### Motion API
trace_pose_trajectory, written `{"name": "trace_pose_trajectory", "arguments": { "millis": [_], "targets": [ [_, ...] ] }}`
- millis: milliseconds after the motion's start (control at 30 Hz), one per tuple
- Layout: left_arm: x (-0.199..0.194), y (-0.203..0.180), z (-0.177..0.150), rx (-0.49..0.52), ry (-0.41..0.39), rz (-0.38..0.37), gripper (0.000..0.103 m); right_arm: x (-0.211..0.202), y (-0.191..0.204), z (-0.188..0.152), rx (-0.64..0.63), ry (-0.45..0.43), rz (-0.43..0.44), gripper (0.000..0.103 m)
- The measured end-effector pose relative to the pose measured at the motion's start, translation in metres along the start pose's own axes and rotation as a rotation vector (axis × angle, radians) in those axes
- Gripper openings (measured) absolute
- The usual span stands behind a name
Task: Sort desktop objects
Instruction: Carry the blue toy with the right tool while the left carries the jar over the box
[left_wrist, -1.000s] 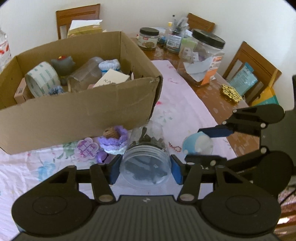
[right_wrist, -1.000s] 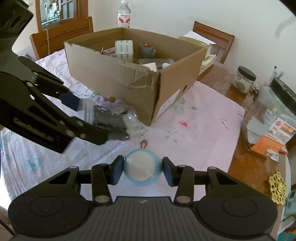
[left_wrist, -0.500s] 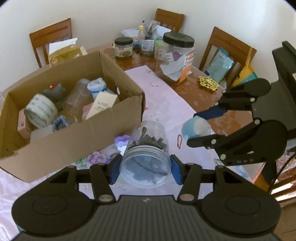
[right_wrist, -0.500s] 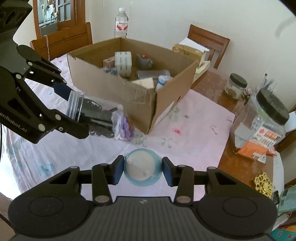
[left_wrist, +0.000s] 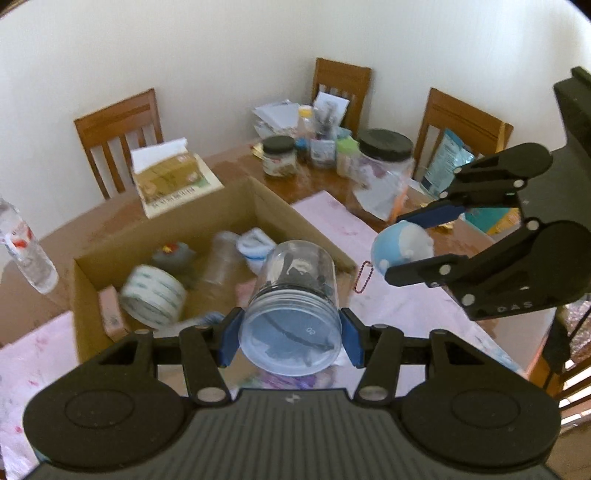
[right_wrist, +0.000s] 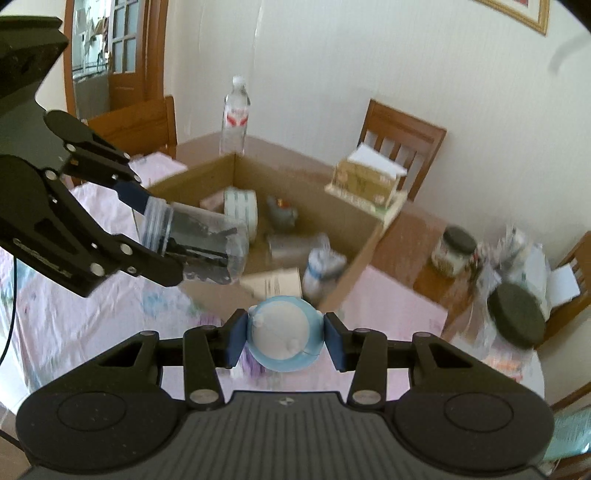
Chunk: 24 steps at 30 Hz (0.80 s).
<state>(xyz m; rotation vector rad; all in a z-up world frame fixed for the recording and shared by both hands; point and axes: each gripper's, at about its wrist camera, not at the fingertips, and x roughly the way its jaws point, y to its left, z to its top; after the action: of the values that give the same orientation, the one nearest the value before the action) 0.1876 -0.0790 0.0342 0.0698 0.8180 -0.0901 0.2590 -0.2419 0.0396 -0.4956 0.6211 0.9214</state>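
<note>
Left claw (left_wrist: 290, 338) clamped on clear jar (left_wrist: 293, 314), base embossed "20". Right claw (right_wrist: 283, 339) clamped on blue toy (right_wrist: 282, 338). Box (left_wrist: 306, 225) below; other labels blurred.

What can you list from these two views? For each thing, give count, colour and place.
box: 1, brown cardboard, open, on the table
tape: 1 roll, white and green, in the box
grey toy: 1, grey, in the box
bottle: 1, clear, red label, behind the box
tissue box: 1, tan, beside the box
big jar: 1, clear, black lid, on bare wood
small jar: 1, black lid, far end of the table
chairs: at least 3, brown wood, round the table
cloth: 1, pink floral, under the box
clear jar: 1, dark contents, held above the box edge
blue toy: 1, blue and white, held in the air
left claw: shut on the clear jar
right claw: shut on the blue toy
</note>
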Motion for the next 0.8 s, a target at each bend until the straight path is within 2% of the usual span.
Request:
{"name": "trace_pose_trajectory", "arguments": {
  "millis": [267, 533, 700, 800],
  "targets": [
    [0.006, 0.04, 0.016, 0.018, -0.027, 0.025, 0.054, 0.018, 0.007, 0.048, -0.02, -0.031, -0.024, 0.05],
    [0.018, 0.067, 0.022, 0.03, -0.019, 0.029, 0.054, 0.045, 0.005, 0.082, -0.002, -0.029, -0.016, 0.05],
    [0.026, 0.077, 0.024, 0.025, -0.01, 0.023, 0.054, 0.054, 0.011, 0.094, -0.003, -0.043, -0.024, 0.061],
    [0.033, 0.082, 0.026, 0.026, -0.005, 0.022, 0.054, 0.056, 0.013, 0.094, -0.006, -0.038, -0.032, 0.065]
  ]
}}
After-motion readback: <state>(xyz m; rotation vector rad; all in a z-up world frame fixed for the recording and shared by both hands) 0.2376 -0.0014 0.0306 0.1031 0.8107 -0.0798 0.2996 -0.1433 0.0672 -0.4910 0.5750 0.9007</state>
